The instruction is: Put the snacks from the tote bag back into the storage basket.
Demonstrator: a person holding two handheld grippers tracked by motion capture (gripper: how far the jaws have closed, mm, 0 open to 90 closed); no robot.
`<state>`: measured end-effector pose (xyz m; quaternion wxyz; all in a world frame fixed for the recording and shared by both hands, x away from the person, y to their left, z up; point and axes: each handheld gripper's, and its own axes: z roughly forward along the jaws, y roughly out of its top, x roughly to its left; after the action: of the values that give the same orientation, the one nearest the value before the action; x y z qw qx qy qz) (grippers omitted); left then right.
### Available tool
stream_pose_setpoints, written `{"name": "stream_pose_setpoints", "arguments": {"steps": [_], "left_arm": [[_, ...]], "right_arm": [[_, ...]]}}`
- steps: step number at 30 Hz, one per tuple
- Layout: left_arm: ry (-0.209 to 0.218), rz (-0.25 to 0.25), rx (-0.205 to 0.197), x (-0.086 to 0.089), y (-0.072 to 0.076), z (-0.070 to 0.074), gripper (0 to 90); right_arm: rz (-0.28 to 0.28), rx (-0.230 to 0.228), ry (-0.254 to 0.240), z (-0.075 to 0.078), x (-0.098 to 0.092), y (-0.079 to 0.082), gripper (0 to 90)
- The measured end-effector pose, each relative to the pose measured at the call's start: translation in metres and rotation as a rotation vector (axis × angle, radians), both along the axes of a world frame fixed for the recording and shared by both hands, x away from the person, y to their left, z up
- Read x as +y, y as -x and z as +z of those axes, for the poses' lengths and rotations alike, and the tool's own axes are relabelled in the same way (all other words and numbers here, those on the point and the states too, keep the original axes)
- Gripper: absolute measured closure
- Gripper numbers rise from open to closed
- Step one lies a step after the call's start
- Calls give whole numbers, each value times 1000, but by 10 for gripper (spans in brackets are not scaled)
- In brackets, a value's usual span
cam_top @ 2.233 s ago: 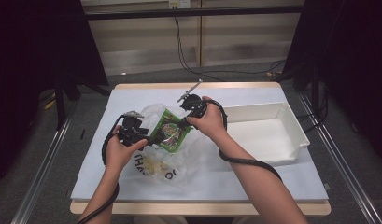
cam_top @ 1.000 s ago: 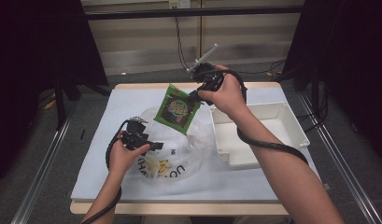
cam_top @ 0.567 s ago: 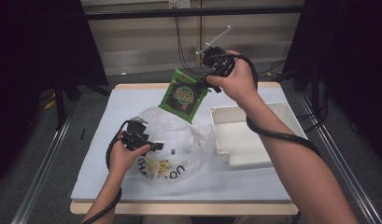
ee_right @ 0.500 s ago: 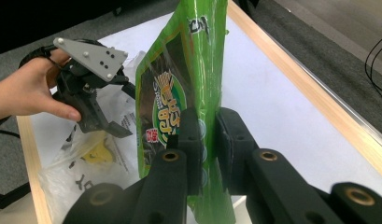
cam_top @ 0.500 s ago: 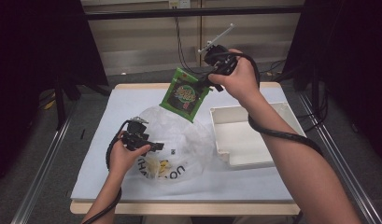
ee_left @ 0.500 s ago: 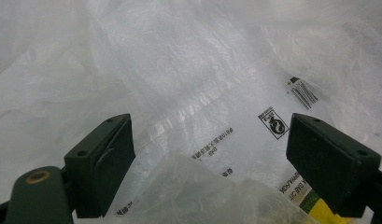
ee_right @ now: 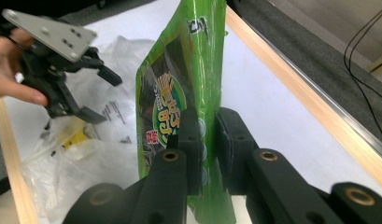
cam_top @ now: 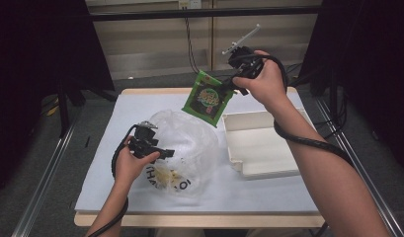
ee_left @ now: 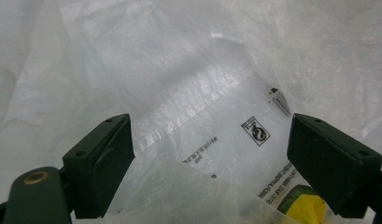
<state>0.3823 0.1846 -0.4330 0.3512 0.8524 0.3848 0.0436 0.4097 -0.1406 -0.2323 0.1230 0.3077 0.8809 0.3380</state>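
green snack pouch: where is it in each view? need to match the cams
High view: green snack pouch hangs upper centre, off the table, in the right claw.
Left gripper view: not in it.
Right gripper view: centre, upright, pinched between the jaws.
Shared landmark: clear plastic bag.

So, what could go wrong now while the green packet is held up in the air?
The right tool pinches only one edge of the green packet, which hangs tilted above the table, so it may slip or swing. The left tool is open at the plastic bag, so the bag could shift.
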Motion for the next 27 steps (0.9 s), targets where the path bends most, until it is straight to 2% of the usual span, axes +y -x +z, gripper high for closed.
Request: {"name": "stream_pose_setpoints", "arguments": {"steps": [4, 6, 9, 11, 12, 14, 16, 17, 18, 19, 22, 27], "left_arm": [[-5, -36, -2, -4, 3, 7, 136], [-4, -43, -19, -5, 5, 10, 136], [-1, -40, -22, -6, 8, 12, 131], [-15, -39, -26, -5, 9, 13, 130], [-13, -25, -26, -5, 9, 13, 129], [-1, -38, -17, -3, 8, 14, 128], [-19, -34, -32, -4, 8, 15, 127], [0, -24, -28, -5, 8, 14, 128], [6, -24, -28, -6, 8, 14, 128], [-17, -41, -30, -5, 7, 14, 127], [-31, -38, -30, -7, 6, 13, 128], [-21, -51, -26, -7, 4, 12, 128]], "right_arm": [[-2, -2, 10, -6, -14, 2, 814], [-15, 9, 12, -9, -24, 2, 814], [-36, 14, 27, -13, -37, 3, 814], [-43, 18, 38, -16, -44, 3, 814], [-46, 22, 47, -18, -47, 2, 814], [-49, 25, 64, -23, -53, 2, 813], [-57, 37, 69, -27, -59, 2, 814], [-66, 43, 72, -29, -62, 2, 813], [-61, 41, 75, -31, -64, 2, 813], [-75, 51, 78, -32, -67, 2, 813], [-75, 51, 90, -35, -77, 2, 813], [-83, 56, 109, -41, -92, 1, 814]]}}
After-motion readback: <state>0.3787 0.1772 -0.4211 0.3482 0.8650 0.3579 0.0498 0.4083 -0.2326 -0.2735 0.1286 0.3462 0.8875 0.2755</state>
